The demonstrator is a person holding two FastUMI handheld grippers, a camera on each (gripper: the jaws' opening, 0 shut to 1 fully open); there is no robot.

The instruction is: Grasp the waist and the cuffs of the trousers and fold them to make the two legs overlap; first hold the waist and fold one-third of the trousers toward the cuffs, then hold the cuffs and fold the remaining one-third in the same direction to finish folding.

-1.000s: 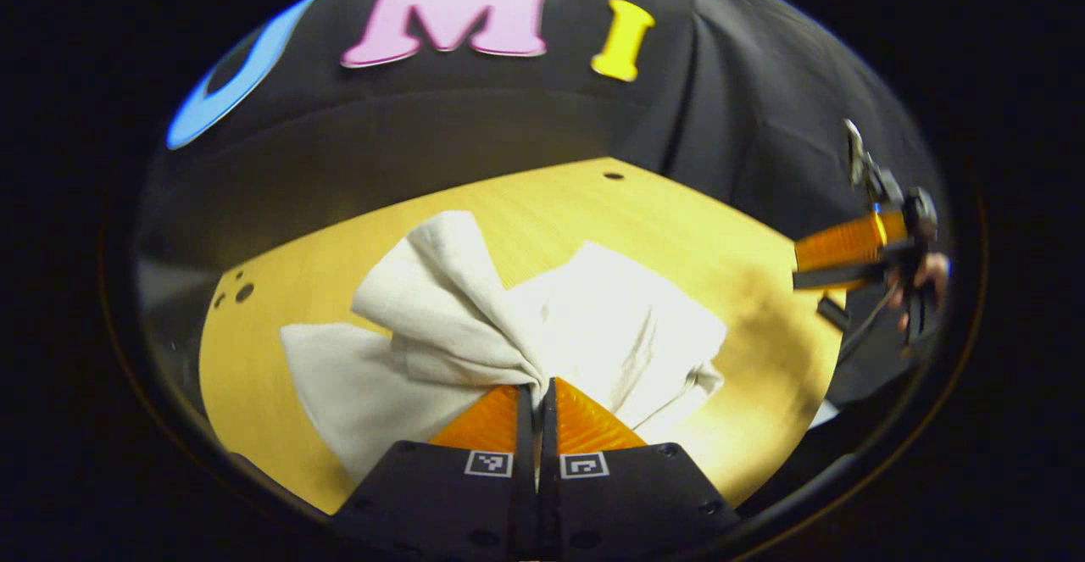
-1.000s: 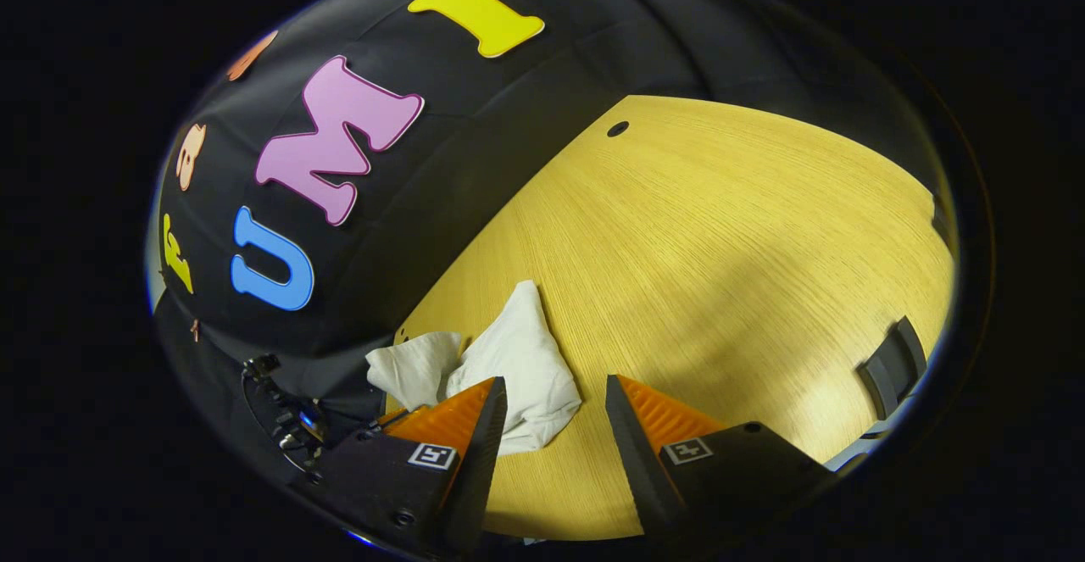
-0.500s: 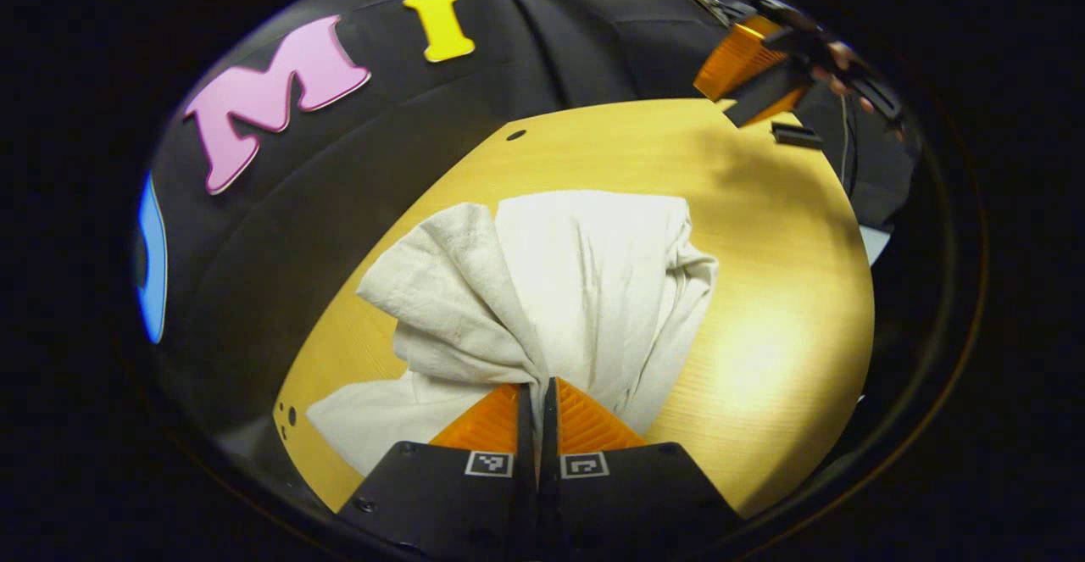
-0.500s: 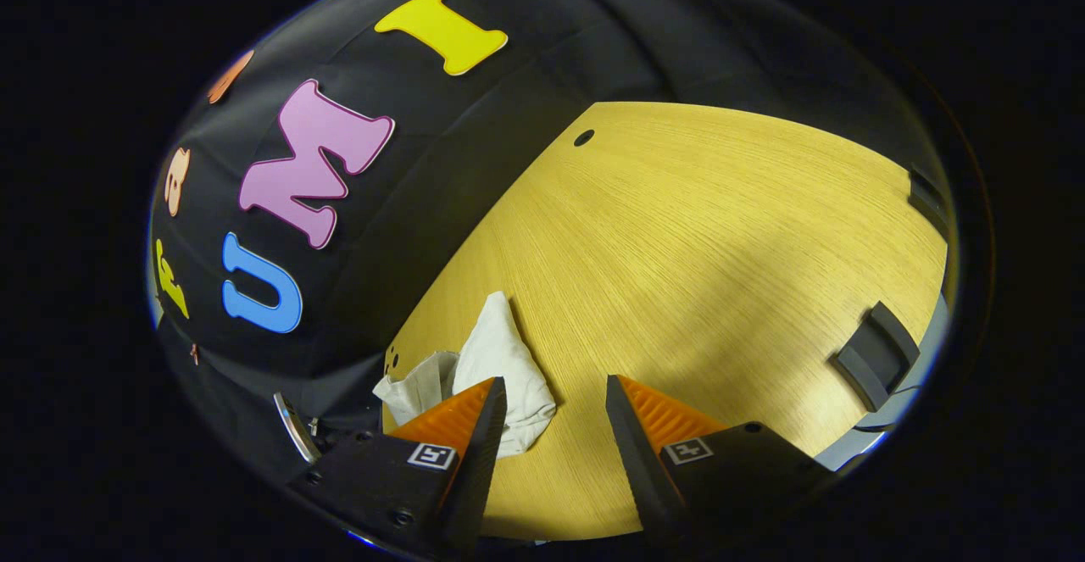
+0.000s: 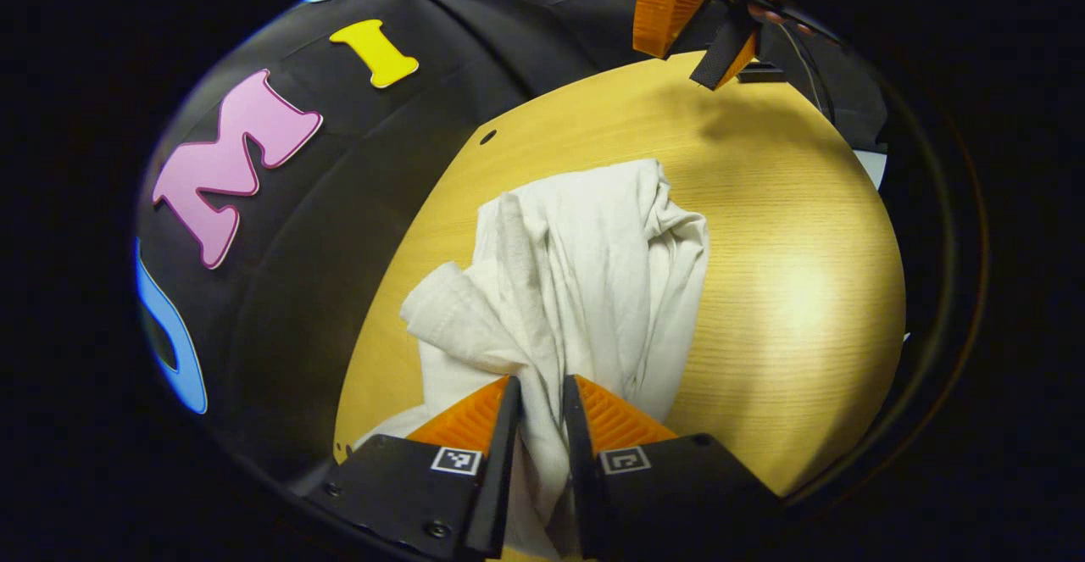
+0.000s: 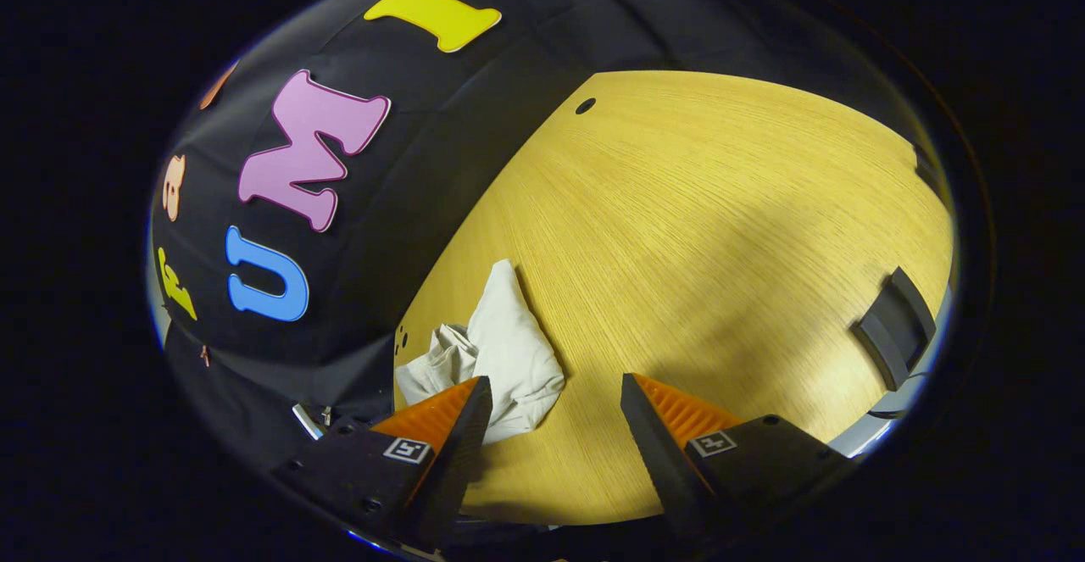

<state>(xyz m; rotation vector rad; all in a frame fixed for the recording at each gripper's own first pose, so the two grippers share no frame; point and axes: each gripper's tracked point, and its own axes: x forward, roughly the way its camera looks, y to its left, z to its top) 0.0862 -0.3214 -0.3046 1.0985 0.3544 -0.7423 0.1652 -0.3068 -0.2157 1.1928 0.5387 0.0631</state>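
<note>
Left gripper (image 5: 539, 392), at 6 o'clock in the left gripper view: the two fingers stand slightly apart with a bunched fold of the white trousers (image 5: 585, 265) running between them; whether both press on the cloth cannot be told. From the fingers the trousers spread toward 12 o'clock as a crumpled, gathered heap lying on the yellow wooden table (image 5: 788, 274). At 1 o'clock, above the far table edge, the right gripper (image 5: 687, 28) hangs in the air with its fingers spread.

Right gripper (image 6: 555, 414), at 6 o'clock in the right gripper view: the fingers are parted wide and hold nothing. The trousers (image 6: 500, 354) lie at 7 o'clock, just beyond the near finger, close to the table (image 6: 720, 206) edge. A dark bracket (image 6: 894, 325) sits at 4 o'clock on the table rim.
</note>
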